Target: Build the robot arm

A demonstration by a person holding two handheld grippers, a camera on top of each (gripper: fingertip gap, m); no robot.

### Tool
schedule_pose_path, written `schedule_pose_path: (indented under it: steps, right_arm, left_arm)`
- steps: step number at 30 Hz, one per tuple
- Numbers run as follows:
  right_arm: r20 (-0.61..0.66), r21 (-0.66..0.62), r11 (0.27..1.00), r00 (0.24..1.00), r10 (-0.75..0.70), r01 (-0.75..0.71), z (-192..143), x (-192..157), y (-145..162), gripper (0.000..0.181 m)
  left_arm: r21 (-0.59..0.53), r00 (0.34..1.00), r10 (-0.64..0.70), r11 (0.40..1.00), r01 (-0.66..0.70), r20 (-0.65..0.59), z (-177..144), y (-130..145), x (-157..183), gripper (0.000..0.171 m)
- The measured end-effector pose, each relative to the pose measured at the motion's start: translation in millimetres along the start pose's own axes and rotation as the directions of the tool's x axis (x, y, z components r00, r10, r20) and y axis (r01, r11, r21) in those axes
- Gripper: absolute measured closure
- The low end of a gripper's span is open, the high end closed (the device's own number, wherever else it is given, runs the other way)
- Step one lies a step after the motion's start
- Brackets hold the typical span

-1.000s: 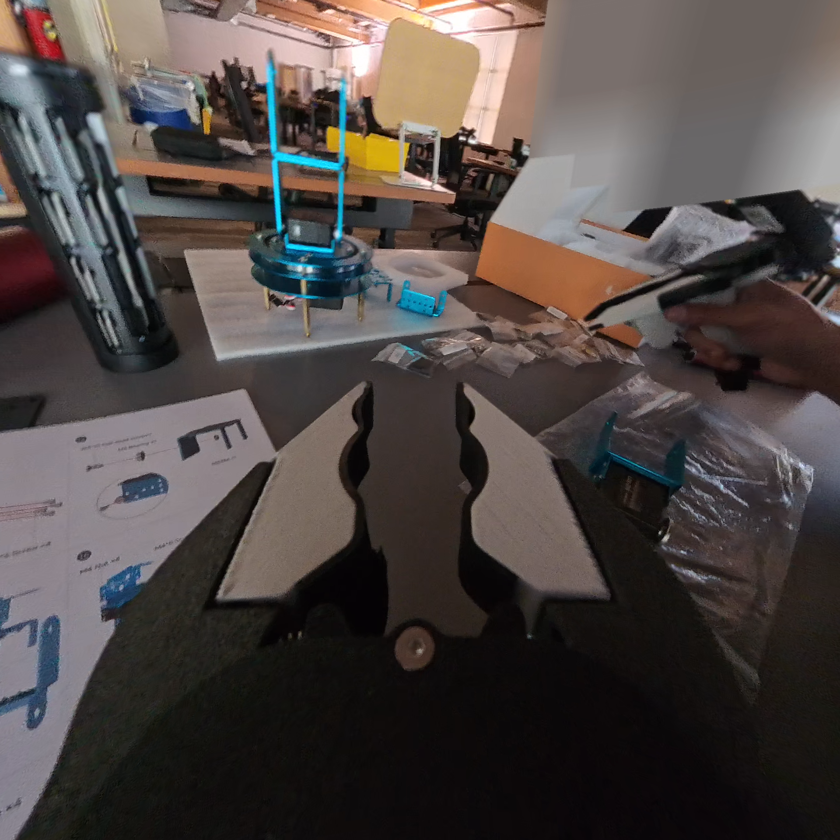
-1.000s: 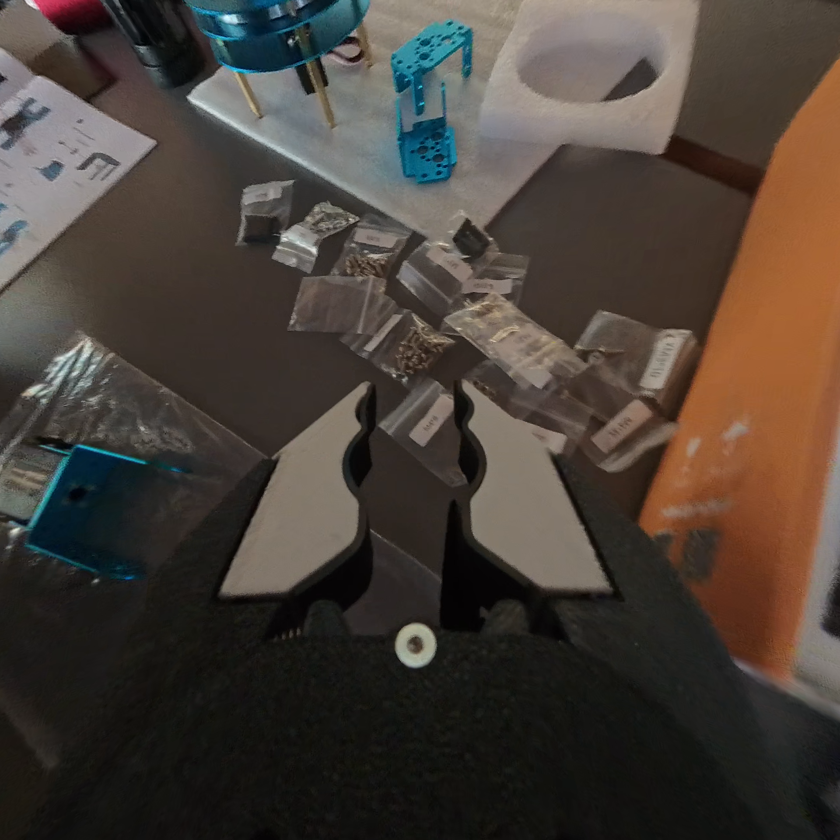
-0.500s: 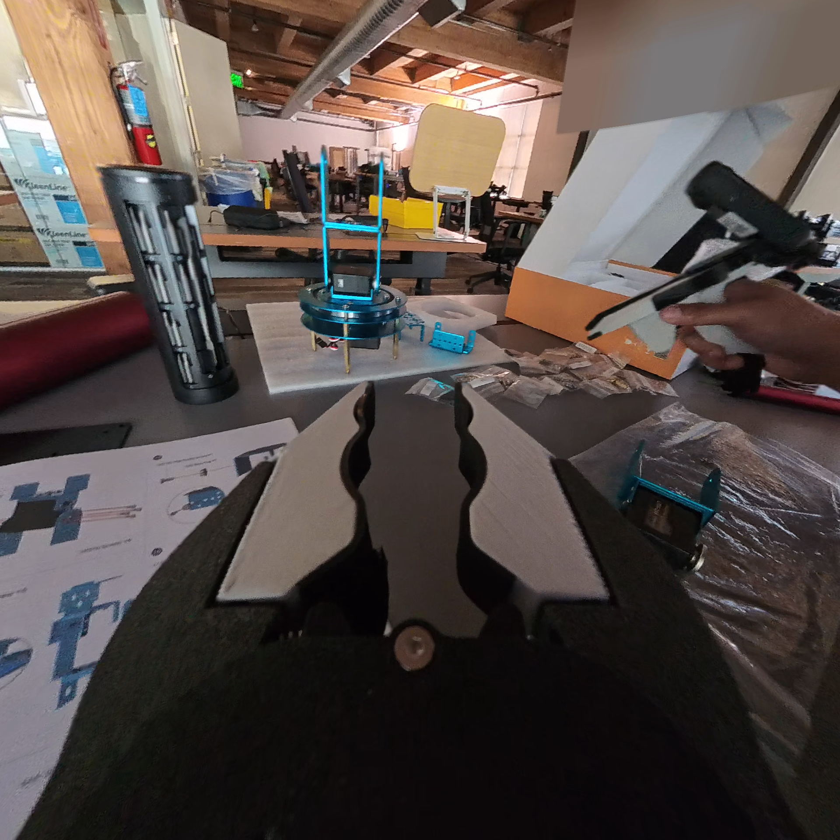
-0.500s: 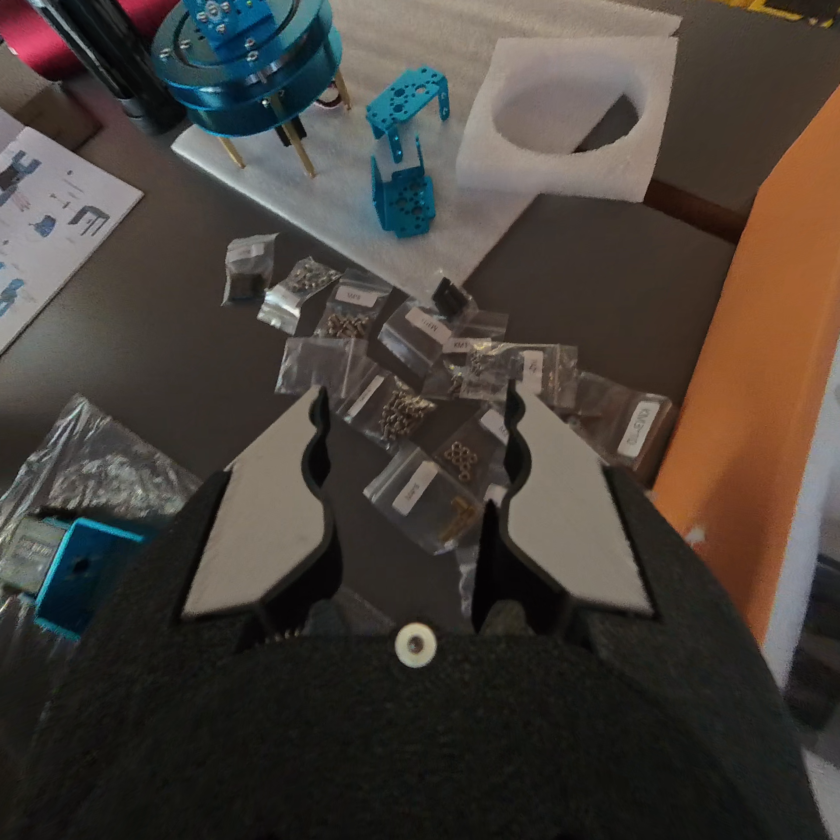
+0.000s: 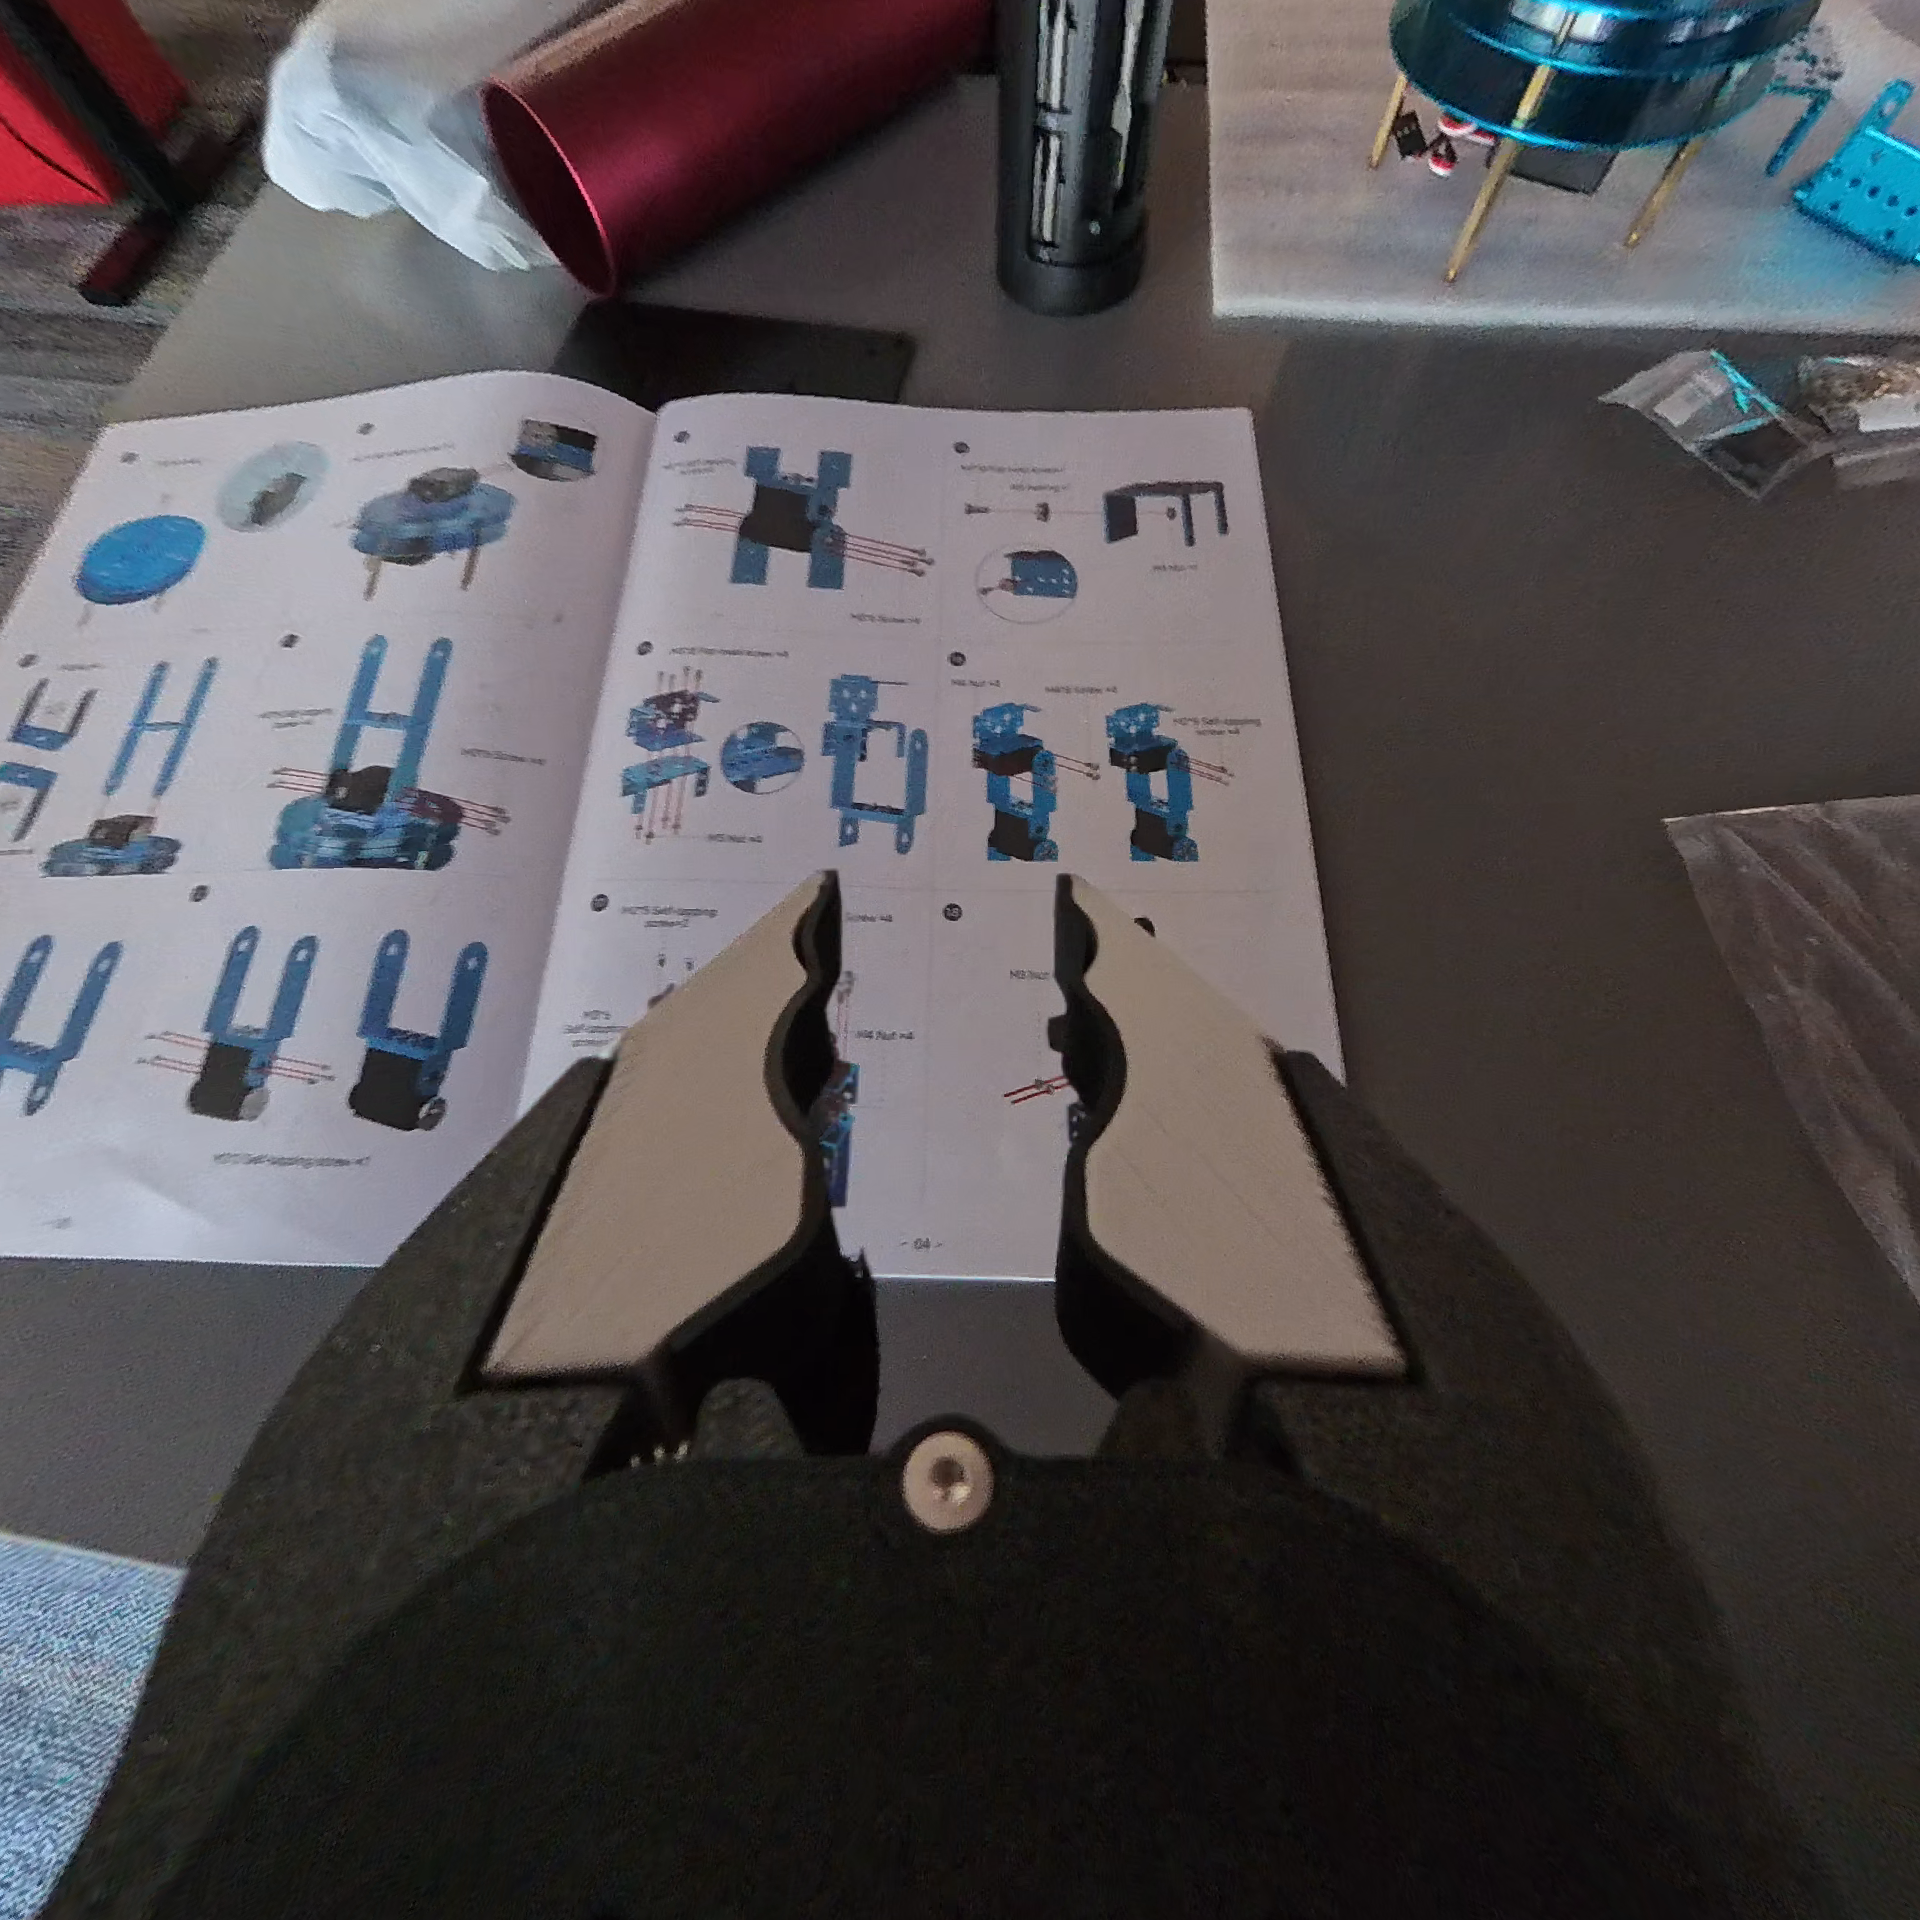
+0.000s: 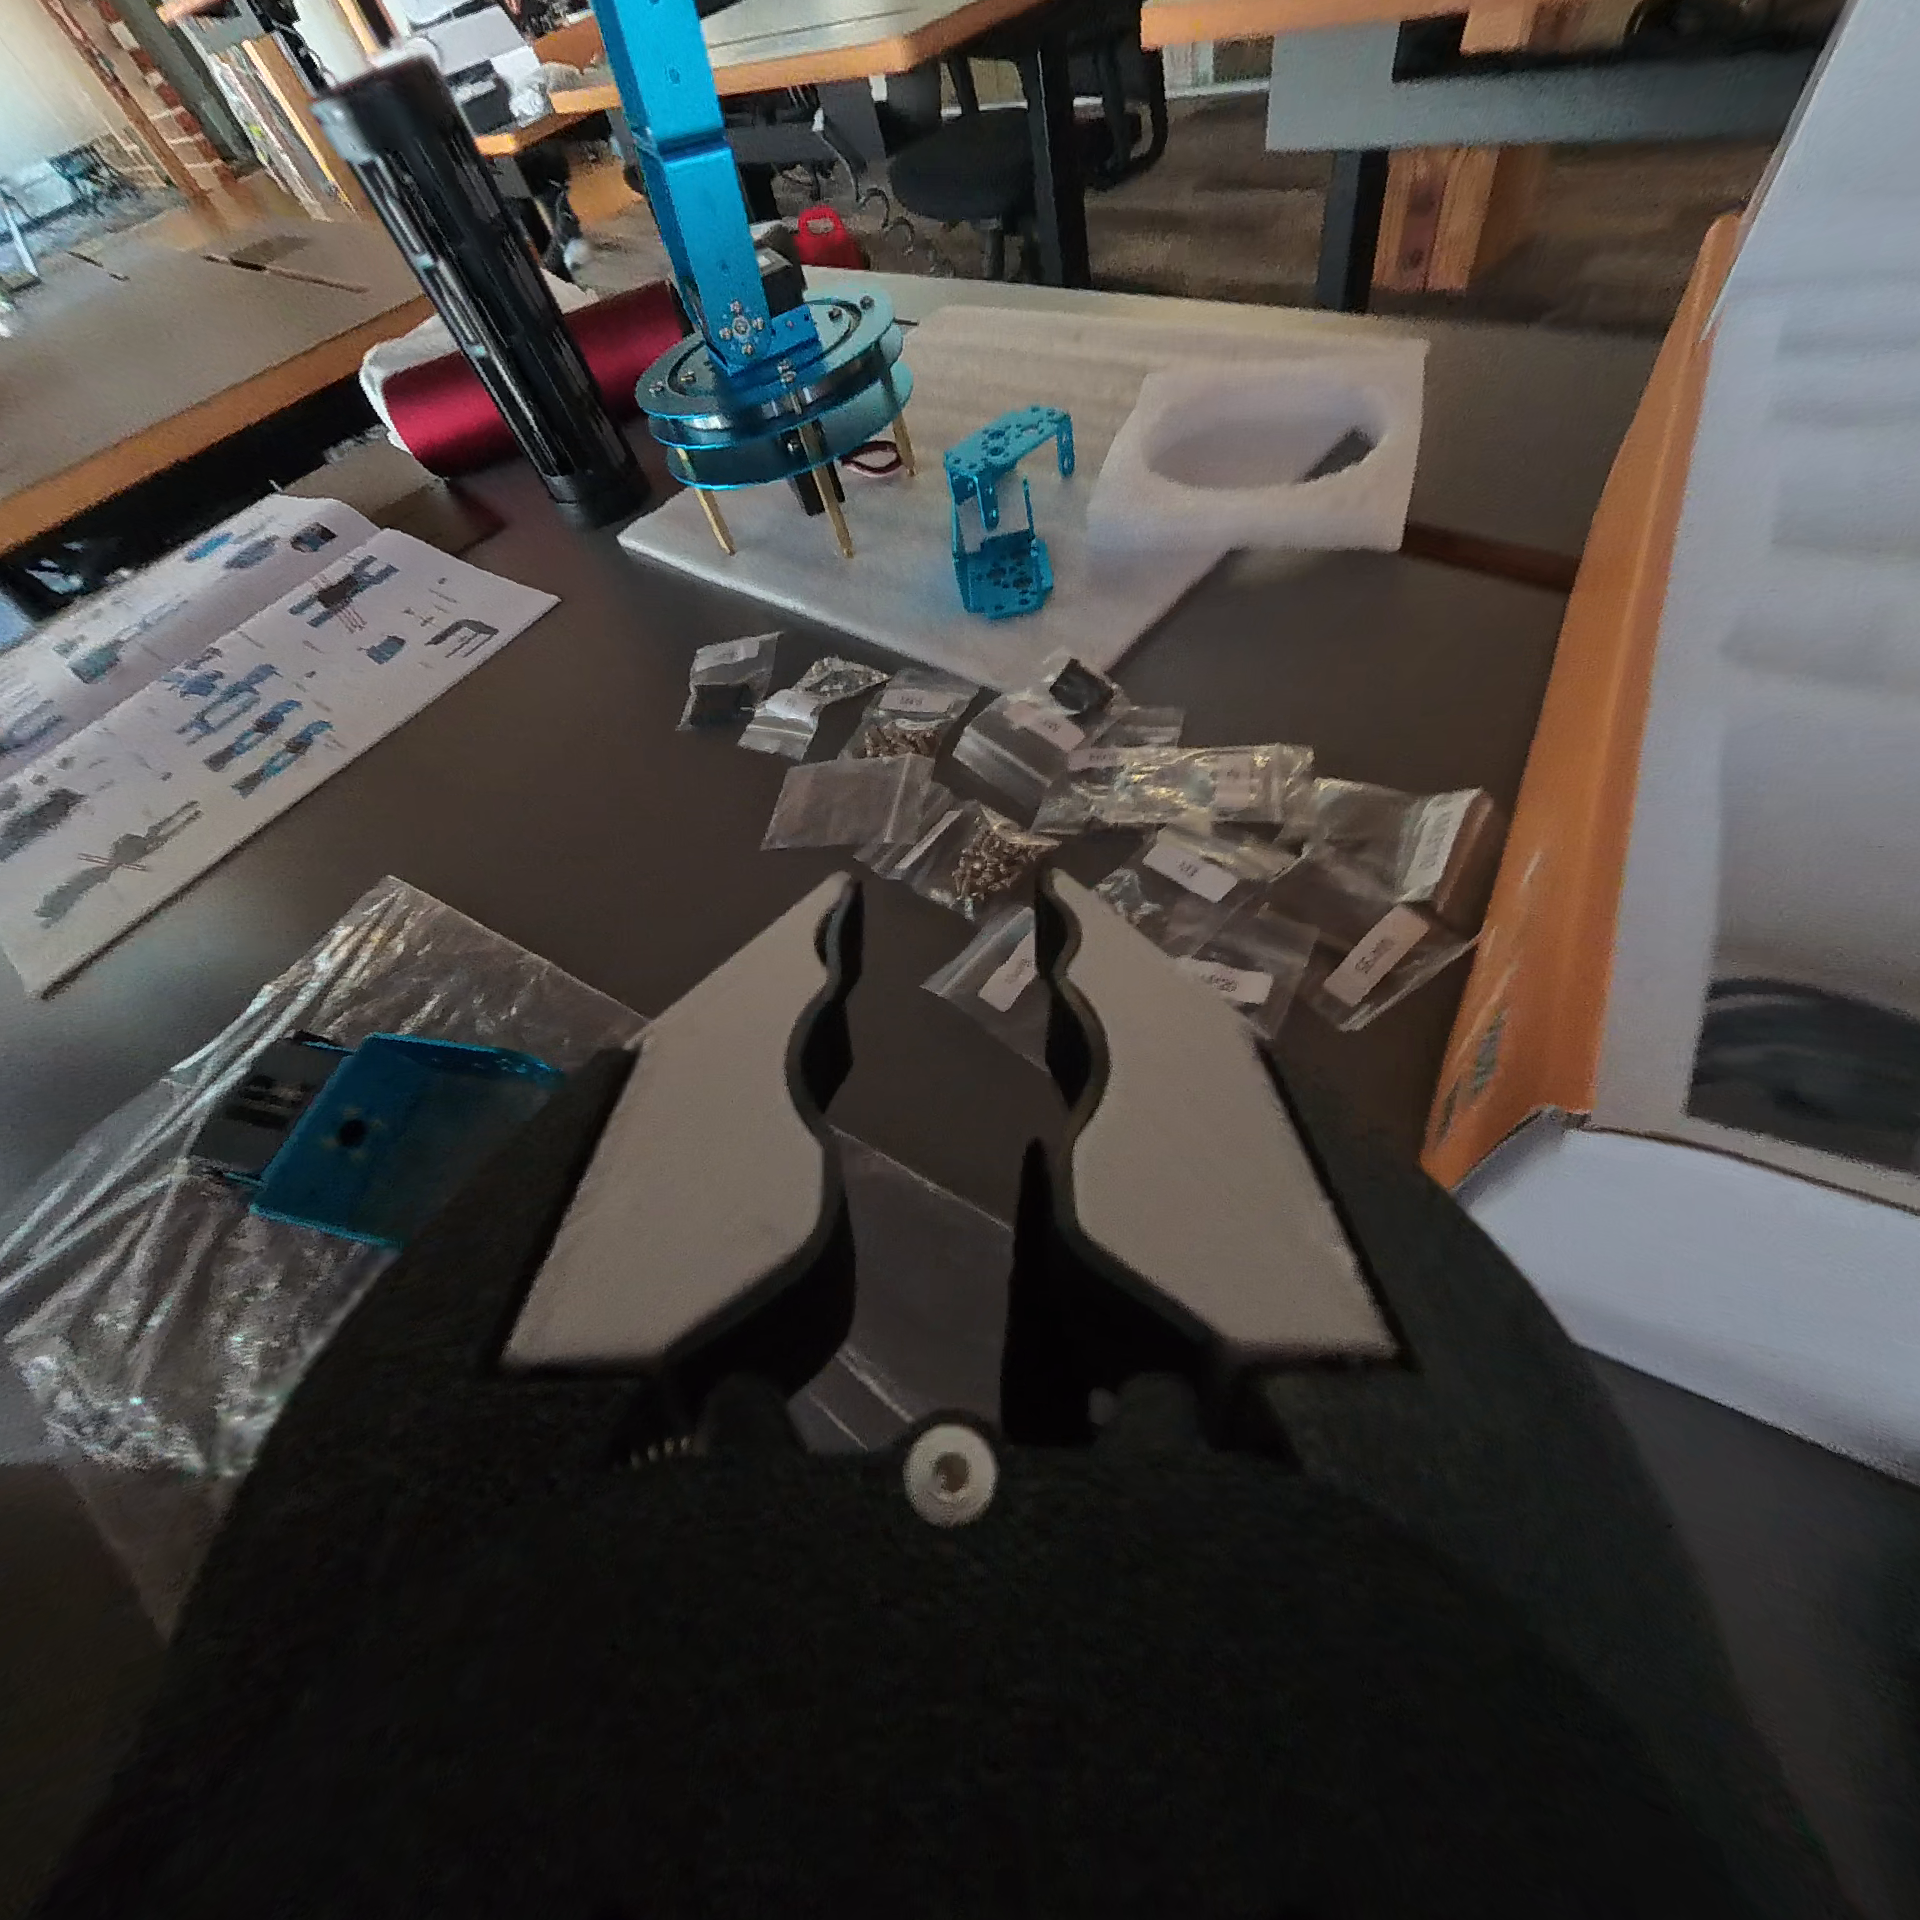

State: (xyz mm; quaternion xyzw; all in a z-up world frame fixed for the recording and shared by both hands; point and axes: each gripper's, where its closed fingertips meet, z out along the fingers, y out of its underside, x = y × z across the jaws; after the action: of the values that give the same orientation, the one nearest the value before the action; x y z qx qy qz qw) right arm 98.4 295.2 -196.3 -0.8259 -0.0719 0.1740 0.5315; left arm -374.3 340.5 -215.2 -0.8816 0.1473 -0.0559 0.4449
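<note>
My left gripper (image 5: 948,894) is open and empty, hovering over the right page of an open instruction booklet (image 5: 665,790) on the dark table. My right gripper (image 6: 948,891) is open with a narrow gap and empty, just above and short of a heap of small clear bags of screws (image 6: 1039,790). A blue bracket holding a black servo (image 6: 384,1132) lies on a large clear plastic bag (image 6: 156,1299) to its left. A blue round base with an upright blue arm (image 6: 774,405) stands on a white foam sheet (image 6: 1039,603), beside a loose blue bracket (image 6: 1003,520).
An orange and white box (image 6: 1558,831) stands close on the right. A foam block with a round hole (image 6: 1257,468), a black cylinder (image 5: 1081,156), a dark red tube (image 5: 727,114), a white cloth (image 5: 384,135) and a black plate (image 5: 727,348) lie toward the back. Some 50 cm of space lies between my two pairs of fingers. The black cylinder (image 5: 1081,156) lies some 25 cm from my left tips, 45 cm from my right tips.
My left gripper has tilted down and swung left over the booklet. My right gripper has narrowed its jaws since half a second ago and tipped up from looking straight down at the bags.
</note>
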Motion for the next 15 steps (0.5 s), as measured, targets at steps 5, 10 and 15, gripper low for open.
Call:
schedule_pose_path:
  steps: [5, 10, 15]
  right_arm:
    - [0.030, 0.010, 0.999, 0.999, -0.033, 0.033, -0.4, -11.8, 0.3, 0.159]
    - [0.041, 0.000, 0.998, 0.997, -0.063, 0.063, 3.0, -18.7, 2.5, 0.160]
    - [0.037, -0.002, 0.998, 0.997, -0.070, 0.070, 1.8, -20.0, 1.7, 0.160]
  left_arm:
    - [0.058, 0.998, -0.013, 0.998, 0.010, 0.062, -5.4, -8.6, -7.6, 0.130]
    - [0.070, 0.998, -0.004, 0.998, 0.000, 0.059, -5.4, -10.6, -7.6, 0.126]
    - [0.042, 0.999, 0.026, 0.999, -0.027, 0.038, 0.9, -12.5, -7.6, 0.125]
